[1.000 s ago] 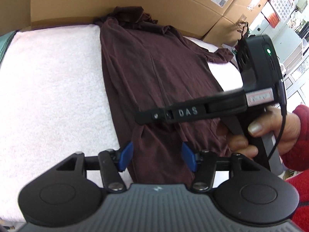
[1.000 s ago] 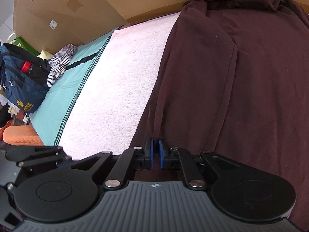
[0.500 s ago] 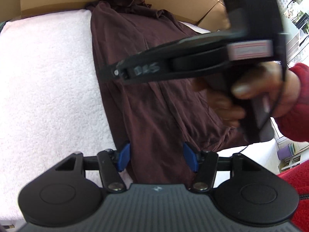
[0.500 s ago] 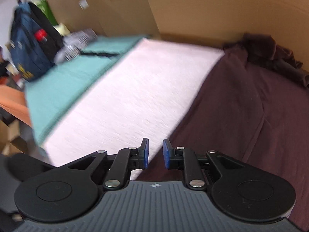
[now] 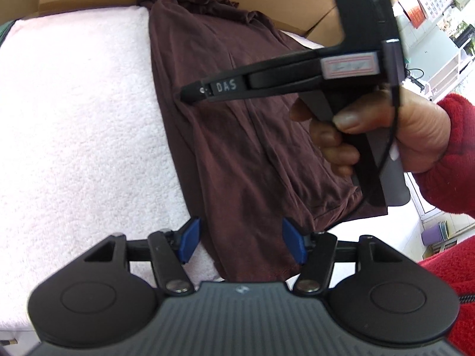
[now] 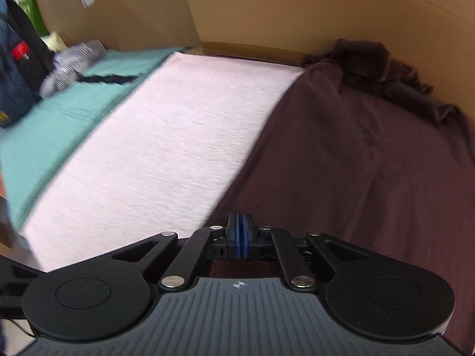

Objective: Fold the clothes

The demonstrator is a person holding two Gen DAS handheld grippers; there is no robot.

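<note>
A dark brown garment point(image 5: 237, 124) lies lengthwise on a white towel point(image 5: 77, 124), its far end bunched against the cardboard. My left gripper point(image 5: 242, 243) is open, its blue pads on either side of the garment's near hem. My right gripper point(image 5: 190, 93) shows from the side in the left wrist view, held above the garment's left edge. In the right wrist view the right gripper point(image 6: 240, 234) has its blue pads pressed together with nothing visible between them, above the garment point(image 6: 356, 178) near its left edge.
Cardboard boxes point(image 6: 267, 9) wall the far side. A teal cloth point(image 6: 59, 112) lies left of the towel point(image 6: 154, 148), with a striped cloth point(image 6: 71, 59) and a dark blue bag point(image 6: 14, 68) beyond. A hand in a red sleeve point(image 5: 445, 148) holds the right gripper.
The right gripper rose from the garment's left edge, opened slightly half a second ago, and is shut again. The left gripper stayed open at the near hem.
</note>
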